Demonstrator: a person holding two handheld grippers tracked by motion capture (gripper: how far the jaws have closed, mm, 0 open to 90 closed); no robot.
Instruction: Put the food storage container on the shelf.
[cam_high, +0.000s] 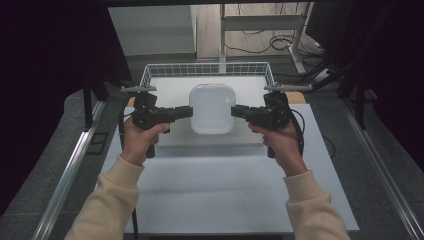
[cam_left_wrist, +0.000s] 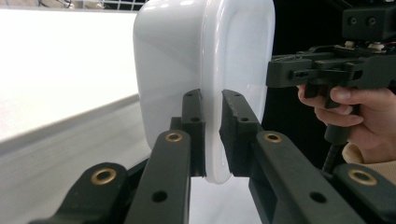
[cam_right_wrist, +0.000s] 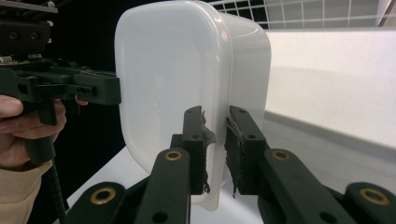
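The left claw (cam_left_wrist: 212, 135) is clamping down on the rim of the white plastic tub (cam_left_wrist: 196, 60), one jaw on each side of the thin lip, and from the left gripper view that lip is sitting squarely between the two black pads. Over on the other side, the right claw (cam_right_wrist: 215, 149) is doing the same thing, biting the opposite rim of the tub (cam_right_wrist: 187, 79), with its worn pad lining showing ragged edges against the plastic. From the high view, the left claw (cam_high: 186, 112) and the right claw (cam_high: 237, 111) are facing each other across the tub (cam_high: 212, 107), gripping it at mid-height on its left and right edges, open side up toward the camera. The tub is hanging between the two claws above a raised white platform (cam_high: 210, 142), just in front of a white wire basket (cam_high: 207, 68). The person's hands (cam_high: 142, 137) are wrapping the handles, cream sleeves (cam_high: 107, 200) coming in from the bottom edge. Beneath it all, the white counter (cam_high: 225, 195) is stretching out toward the person, with cables (cam_high: 280, 42) lying on the floor beyond the basket.
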